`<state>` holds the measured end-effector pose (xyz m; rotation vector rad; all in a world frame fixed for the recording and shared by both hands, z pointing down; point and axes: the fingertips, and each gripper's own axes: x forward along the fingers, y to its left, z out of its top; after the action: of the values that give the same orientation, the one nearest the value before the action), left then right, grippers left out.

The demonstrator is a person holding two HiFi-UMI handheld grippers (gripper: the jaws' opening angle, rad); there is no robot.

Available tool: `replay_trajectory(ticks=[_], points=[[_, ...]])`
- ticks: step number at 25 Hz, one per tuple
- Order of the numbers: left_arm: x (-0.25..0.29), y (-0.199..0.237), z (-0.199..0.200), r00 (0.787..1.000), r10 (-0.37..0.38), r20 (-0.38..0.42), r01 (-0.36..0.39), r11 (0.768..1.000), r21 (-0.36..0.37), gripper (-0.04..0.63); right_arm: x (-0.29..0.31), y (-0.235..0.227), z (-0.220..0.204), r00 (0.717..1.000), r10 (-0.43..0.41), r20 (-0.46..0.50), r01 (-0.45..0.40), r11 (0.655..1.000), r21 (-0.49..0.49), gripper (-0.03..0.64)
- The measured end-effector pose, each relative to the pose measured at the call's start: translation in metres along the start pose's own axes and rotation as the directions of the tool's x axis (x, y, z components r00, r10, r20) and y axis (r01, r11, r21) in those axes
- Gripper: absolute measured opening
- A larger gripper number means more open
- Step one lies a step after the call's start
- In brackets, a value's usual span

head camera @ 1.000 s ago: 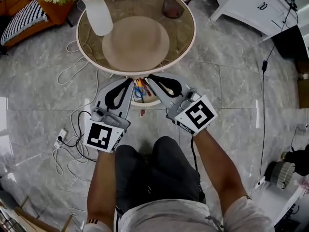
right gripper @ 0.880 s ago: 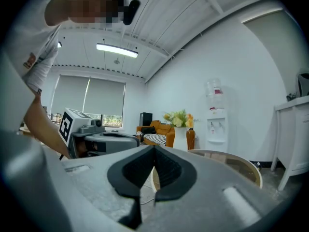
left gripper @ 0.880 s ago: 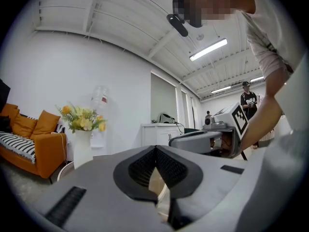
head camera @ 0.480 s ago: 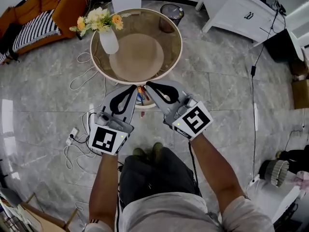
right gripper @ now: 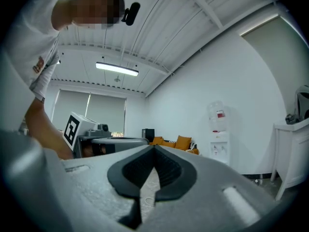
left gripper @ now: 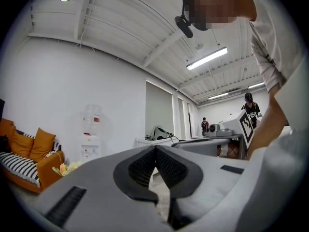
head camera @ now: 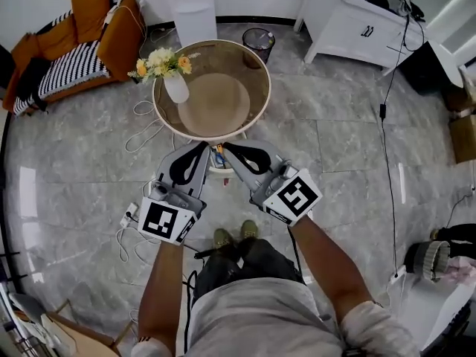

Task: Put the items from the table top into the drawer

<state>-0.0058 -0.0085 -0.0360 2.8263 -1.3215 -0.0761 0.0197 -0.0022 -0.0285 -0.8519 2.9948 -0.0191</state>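
The left gripper (head camera: 202,147) and right gripper (head camera: 229,149) have fingers pressed together, empty. The round table (head camera: 265,88) bearing a flower vase (head camera: 177,89) lies just above both in frame, equally near.

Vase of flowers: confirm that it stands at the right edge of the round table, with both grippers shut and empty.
Not right: the vase of flowers stands at the left edge of the round table, as the head view shows. The left gripper and right gripper are shut and empty.
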Motion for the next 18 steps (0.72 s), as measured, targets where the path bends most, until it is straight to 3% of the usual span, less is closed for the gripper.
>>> replay_trajectory(ticks=[7, 18], points=[[-0.002, -0.033, 0.032, 0.999, -0.041, 0.001, 0.041, 0.999, 0.007, -0.001, -0.028, 0.011, 0.027, 1.0, -0.012, 0.011, 0.012, 1.0, -0.008, 0.0], [-0.027, -0.061, 0.04, 0.999, -0.052, 0.014, 0.052, 0.999, -0.009, -0.001, -0.048, 0.034, 0.042, 0.999, -0.039, 0.02, 0.039, 0.999, -0.021, 0.0]])
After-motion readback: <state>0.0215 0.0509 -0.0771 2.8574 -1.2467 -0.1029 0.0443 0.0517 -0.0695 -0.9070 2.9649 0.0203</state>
